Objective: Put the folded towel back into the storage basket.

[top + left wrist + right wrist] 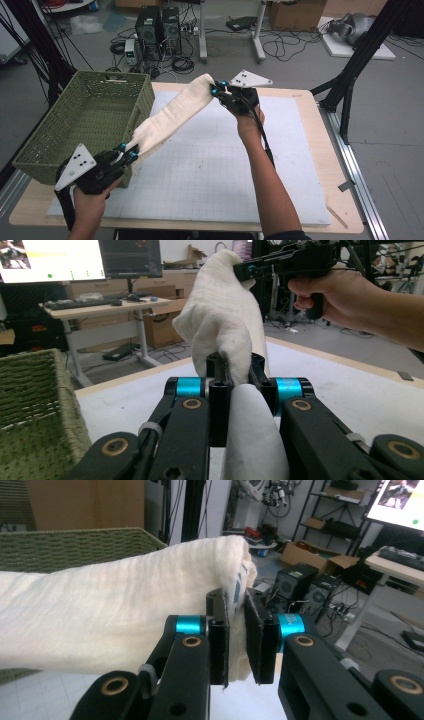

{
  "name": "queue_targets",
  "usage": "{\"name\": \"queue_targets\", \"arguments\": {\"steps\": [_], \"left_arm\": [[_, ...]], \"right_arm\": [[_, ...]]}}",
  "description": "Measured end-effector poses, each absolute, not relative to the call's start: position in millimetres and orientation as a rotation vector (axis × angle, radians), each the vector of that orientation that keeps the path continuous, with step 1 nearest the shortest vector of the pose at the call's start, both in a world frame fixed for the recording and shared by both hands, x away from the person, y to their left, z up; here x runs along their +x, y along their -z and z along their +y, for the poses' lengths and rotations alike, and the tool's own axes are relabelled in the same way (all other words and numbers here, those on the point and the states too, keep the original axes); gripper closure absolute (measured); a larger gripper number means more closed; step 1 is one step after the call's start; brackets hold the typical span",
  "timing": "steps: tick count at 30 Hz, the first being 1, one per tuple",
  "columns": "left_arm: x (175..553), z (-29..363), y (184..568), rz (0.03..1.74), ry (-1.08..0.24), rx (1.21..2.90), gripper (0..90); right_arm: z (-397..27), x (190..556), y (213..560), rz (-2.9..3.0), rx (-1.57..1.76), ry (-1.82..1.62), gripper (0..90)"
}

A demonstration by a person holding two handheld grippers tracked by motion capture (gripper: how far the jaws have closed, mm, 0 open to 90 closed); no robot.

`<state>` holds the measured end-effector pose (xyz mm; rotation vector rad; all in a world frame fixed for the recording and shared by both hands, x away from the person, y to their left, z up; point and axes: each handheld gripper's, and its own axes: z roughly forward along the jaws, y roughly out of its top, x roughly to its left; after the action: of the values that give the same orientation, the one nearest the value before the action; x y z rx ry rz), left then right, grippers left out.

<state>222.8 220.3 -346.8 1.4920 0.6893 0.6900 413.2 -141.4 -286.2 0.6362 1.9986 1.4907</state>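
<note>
A cream folded cloth point(172, 116) hangs stretched in the air between my two grippers, above the white gridded mat point(220, 165). My left gripper point(131, 152) is shut on the cloth's near lower end beside the basket. The right gripper point(218, 90) is shut on the far upper end, held higher over the table's back. In the left gripper view the cloth point(225, 320) runs from my left gripper point(236, 377) up to the other gripper. In the right gripper view the cloth point(115, 615) stretches left from my right gripper point(236, 640), its edge pinched between the pads.
A green woven basket point(60, 135) stands on the table's left side, right beside the left hand. The wooden table edge point(310, 100) frames the mat. Computers, cables and a black stand leg point(350, 75) crowd the floor beyond the table.
</note>
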Motion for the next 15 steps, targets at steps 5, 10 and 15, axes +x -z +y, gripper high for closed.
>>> {"name": "queue_targets", "arguments": {"steps": [5, 10, 15], "left_arm": [[218.2, 229.1, 343.9, 0.706, -0.711, 1.472, 82.2], [214.0, 238.7, 341.6, 0.725, -0.732, 1.449, 82.2], [210.4, 248.0, 340.9, 0.745, -0.752, 1.436, 82.2]], "right_arm": [[-119.5, 421.8, 280.5, 2.003, 0.613, -1.498, 81.1], [-98.6, 430.6, 276.4, 2.020, 0.596, -1.502, 81.2], [-77.5, 436.2, 270.6, 2.027, 0.562, -1.498, 81.2]]}}
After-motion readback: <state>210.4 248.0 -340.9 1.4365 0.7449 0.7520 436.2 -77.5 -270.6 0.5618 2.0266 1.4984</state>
